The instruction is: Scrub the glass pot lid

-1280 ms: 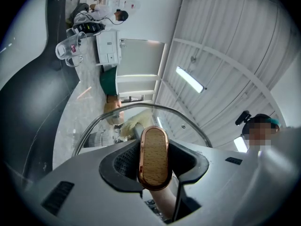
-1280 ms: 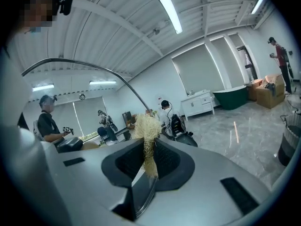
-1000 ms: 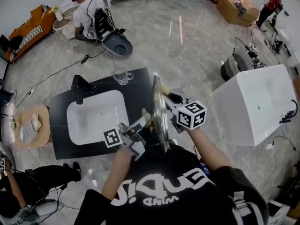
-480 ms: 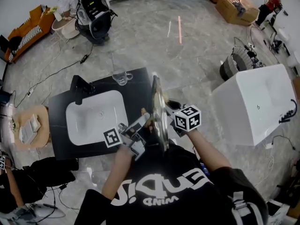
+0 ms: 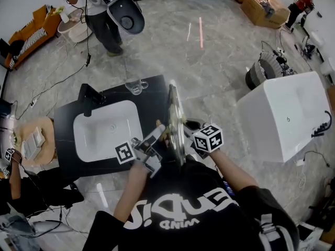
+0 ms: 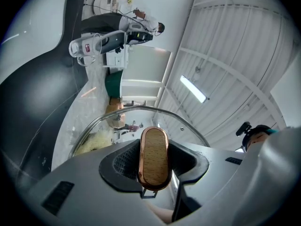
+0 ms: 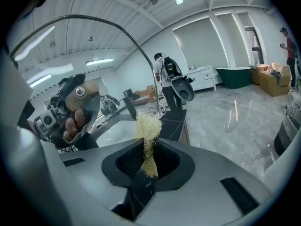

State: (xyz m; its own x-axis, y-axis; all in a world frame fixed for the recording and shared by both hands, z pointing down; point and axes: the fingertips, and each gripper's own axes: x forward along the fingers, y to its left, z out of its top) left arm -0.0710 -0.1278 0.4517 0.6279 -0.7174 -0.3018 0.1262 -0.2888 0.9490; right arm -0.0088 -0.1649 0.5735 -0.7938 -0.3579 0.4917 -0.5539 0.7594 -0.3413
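The glass pot lid (image 5: 176, 120) stands on edge in front of my chest, above the right end of the black counter. My left gripper (image 5: 158, 133) is shut on the lid's wooden handle (image 6: 154, 157), which fills the gap between the jaws in the left gripper view; the steel rim (image 6: 141, 111) arcs above it. My right gripper (image 5: 188, 132) is on the lid's other side, shut on a tuft of pale yellow fibre scrubber (image 7: 148, 135). The scrubber's tip is at the glass (image 7: 70, 51), through which the handle's screw (image 7: 80, 92) and a hand show.
A white sink basin (image 5: 107, 129) is set in the black counter (image 5: 65, 140), with a black tap (image 5: 90, 97) and a glass jug (image 5: 136, 86) at its far edge. A white tub (image 5: 285, 114) stands to the right. A person with a backpack (image 5: 107, 7) stands beyond.
My right gripper has slid down and towards me along the lid with the scrubber. The left gripper and lid have stayed put. The person at the back has stood up.
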